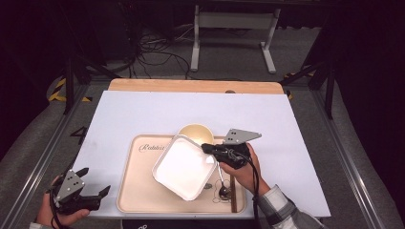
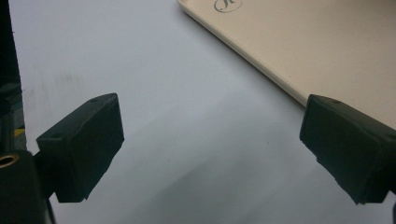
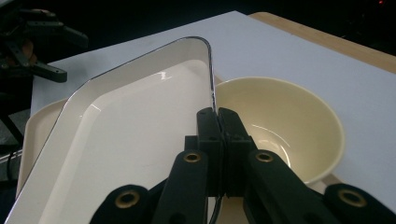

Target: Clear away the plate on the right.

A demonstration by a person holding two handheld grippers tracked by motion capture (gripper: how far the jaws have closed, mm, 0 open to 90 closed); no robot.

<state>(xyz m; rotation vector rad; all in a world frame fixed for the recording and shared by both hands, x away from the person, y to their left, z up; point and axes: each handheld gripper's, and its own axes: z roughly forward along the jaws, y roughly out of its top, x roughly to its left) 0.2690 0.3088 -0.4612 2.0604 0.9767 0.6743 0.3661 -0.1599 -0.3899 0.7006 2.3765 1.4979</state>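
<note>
Your right gripper (image 1: 209, 147) is clamped on the rim of the white plate (image 1: 184, 164); in the right gripper view (image 3: 217, 114) the two jaws sit pressed together with the plate's thin edge between them. The plate is square with rounded corners, and it hangs tilted over the tray (image 1: 138, 191), its gripped edge just beside the bowl (image 1: 195, 131). The bowl is cream-coloured, stands upright at the tray's far edge, and from the right gripper view (image 3: 285, 126) it lies just behind and to the right of the plate's rim. A spoon (image 1: 223, 188) and a dark stick (image 1: 233, 193) lie on the tray near your right hand (image 1: 241, 169), partly under the plate's near corner.

Your left gripper (image 1: 90, 193) rests near the table's near left corner, well apart from the plate. Its jaws stand wide apart with nothing between them; in the left gripper view (image 2: 212, 140) they frame the white table sheet (image 2: 140, 93), with the tray's edge (image 2: 261, 65) just beyond the right jaw.
</note>
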